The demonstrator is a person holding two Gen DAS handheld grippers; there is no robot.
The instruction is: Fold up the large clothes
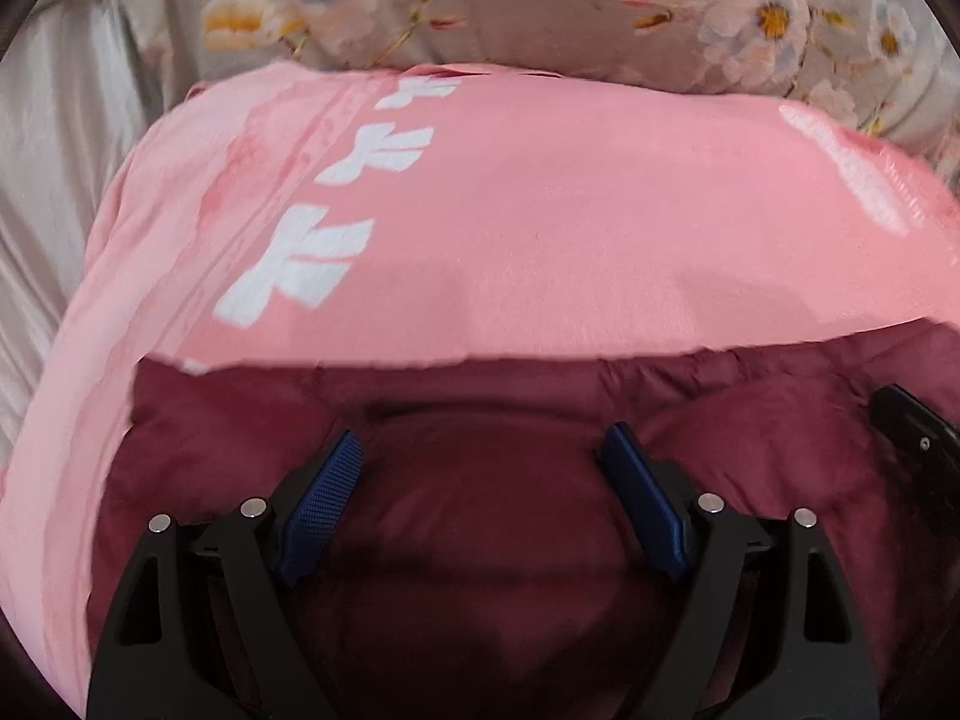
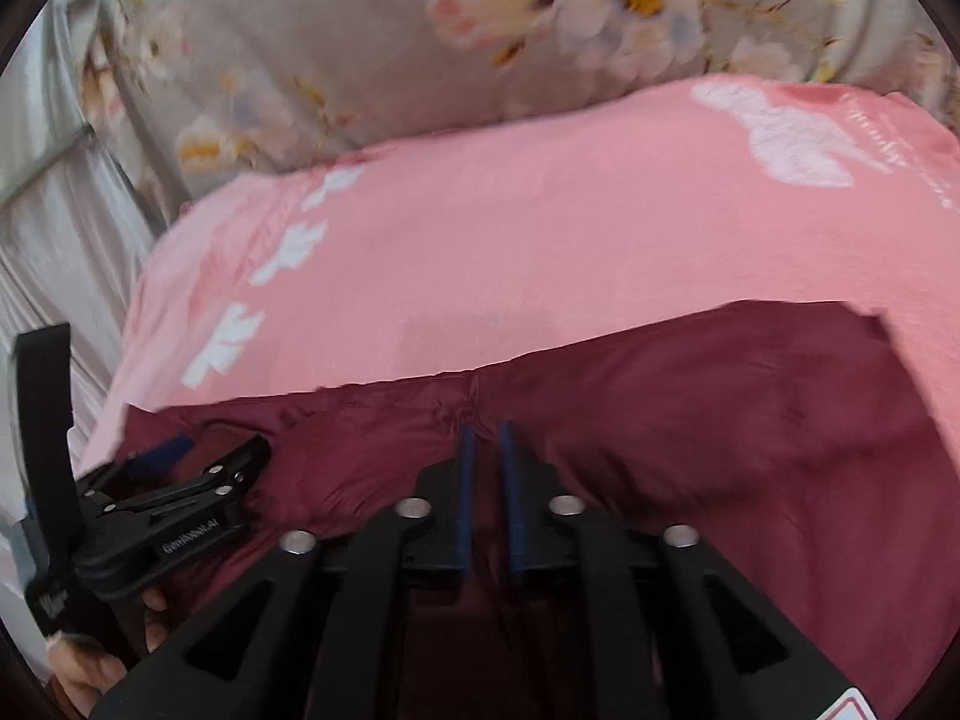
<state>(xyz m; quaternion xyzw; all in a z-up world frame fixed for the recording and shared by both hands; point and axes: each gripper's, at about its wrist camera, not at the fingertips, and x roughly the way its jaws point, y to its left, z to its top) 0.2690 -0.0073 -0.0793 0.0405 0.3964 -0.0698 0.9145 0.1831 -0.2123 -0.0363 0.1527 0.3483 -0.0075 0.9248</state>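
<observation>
We see the maroon garment (image 1: 480, 510) lying on the pink sheet (image 1: 540, 210). Over the garment, our left tongs (image 1: 480, 456) stand spread wide; our right tongs (image 2: 487, 438) are narrowly parted, pinching nothing.

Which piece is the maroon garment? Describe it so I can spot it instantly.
On the floral bedsheet lies a pink cloth with white prints. The maroon garment lies on its near side, overlapping it: dark, plain and wrinkled, the only unprinted fabric.

Only legible txt: "GenAI…AI" on left gripper (image 2: 180, 483), middle blurred.
</observation>
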